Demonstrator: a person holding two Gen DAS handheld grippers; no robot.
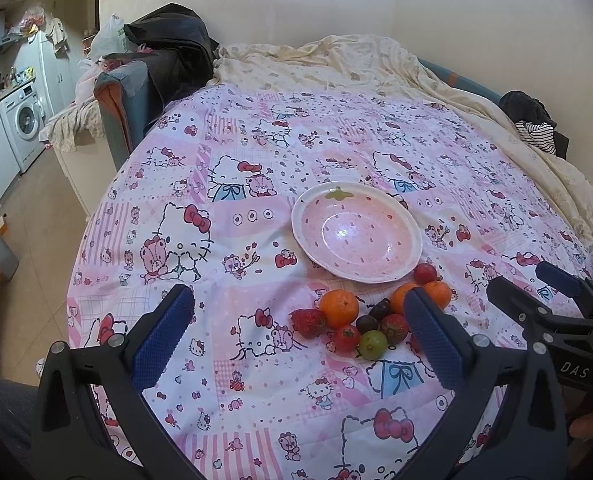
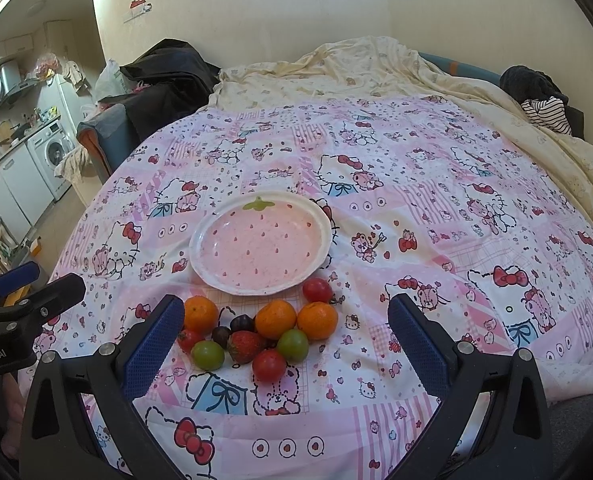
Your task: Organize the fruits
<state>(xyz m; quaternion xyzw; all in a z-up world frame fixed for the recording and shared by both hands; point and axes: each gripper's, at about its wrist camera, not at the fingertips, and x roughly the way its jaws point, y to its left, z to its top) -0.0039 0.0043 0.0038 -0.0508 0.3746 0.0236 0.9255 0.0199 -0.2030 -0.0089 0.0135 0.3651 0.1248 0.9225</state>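
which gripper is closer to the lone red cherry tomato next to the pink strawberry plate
Right. The right gripper hangs open just short of the fruit pile, the red cherry tomato a little ahead between its fingers. The left gripper sits further left, its right finger beside the tomato.

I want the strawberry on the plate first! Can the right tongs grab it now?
Probably yes. The right tongs are open with the strawberry lying between and ahead of them. But a dark grape, green fruit and red tomato crowd it, so they may get bumped.
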